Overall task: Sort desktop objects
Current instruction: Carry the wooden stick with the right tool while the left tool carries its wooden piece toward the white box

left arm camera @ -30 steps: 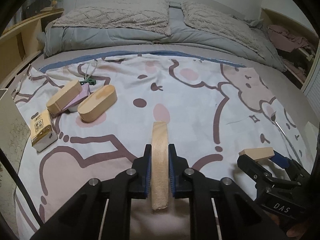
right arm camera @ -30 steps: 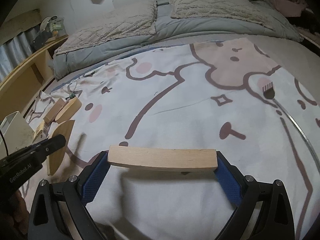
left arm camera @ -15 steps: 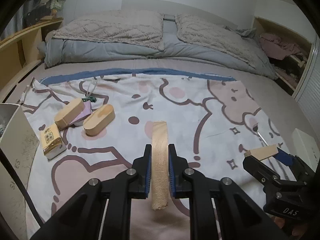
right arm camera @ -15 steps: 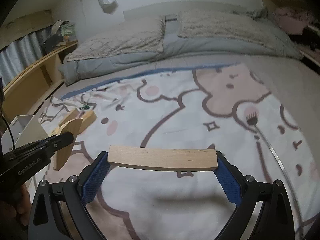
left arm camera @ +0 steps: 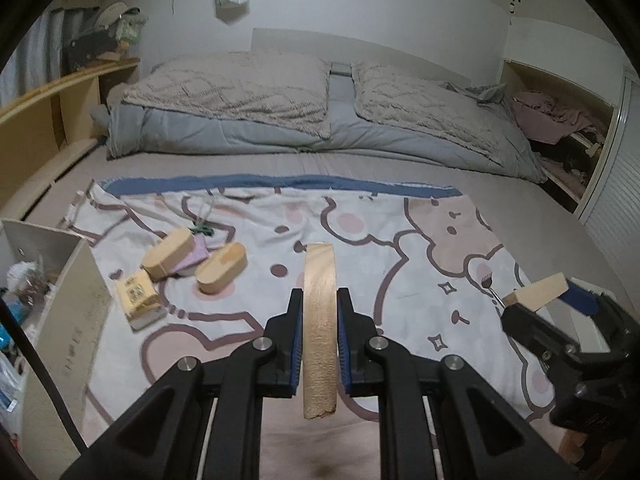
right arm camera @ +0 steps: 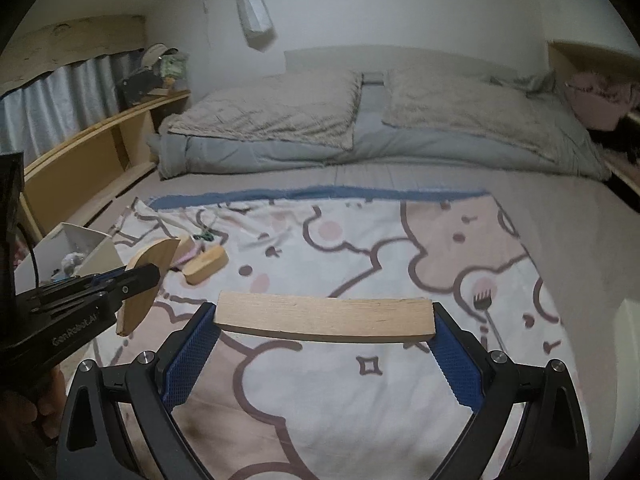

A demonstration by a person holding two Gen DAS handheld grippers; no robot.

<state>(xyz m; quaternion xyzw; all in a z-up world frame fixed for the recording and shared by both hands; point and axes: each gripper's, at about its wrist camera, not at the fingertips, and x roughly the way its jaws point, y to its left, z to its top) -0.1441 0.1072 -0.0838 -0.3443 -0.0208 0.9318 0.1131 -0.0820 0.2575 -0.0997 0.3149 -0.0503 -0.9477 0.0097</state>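
A flat wooden lid (left arm camera: pixel 319 320) is clamped on edge between the closed pads of the left gripper (left arm camera: pixel 319 344), its thin rim facing the camera; it is held in the air above the near part of the printed blanket (left arm camera: pixel 360 248). In the right wrist view the same lid (right arm camera: pixel 146 284) is seen as an oval plate sticking out of that gripper (right arm camera: pixel 132 280).

A second wooden piece (right arm camera: pixel 325 316) is gripped lengthwise across the widely spread fingers of the right gripper (right arm camera: pixel 325 320), its two ends pressed against the blue pads (right arm camera: pixel 192 356). It too is carried clear of the blanket, over its near right part.

Near the blanket's left edge two oval wooden boxes (left arm camera: pixel 172 254) (left arm camera: pixel 221 267) are lying, with a pink item (left arm camera: pixel 196 252) wedged between them. A small yellow carton (left arm camera: pixel 140 300) is set just in front of them. A small green object (left arm camera: pixel 202 230) with thin cords is seen behind the boxes.

A metal fork (right arm camera: pixel 486 308) is laid near the blanket's right edge. An open white box (left arm camera: pixel 60 280) of mixed contents is placed beyond the left edge. The blanket is spread on a bed (left arm camera: pixel 540 232) with two pillows (left arm camera: pixel 240 88) at its head.
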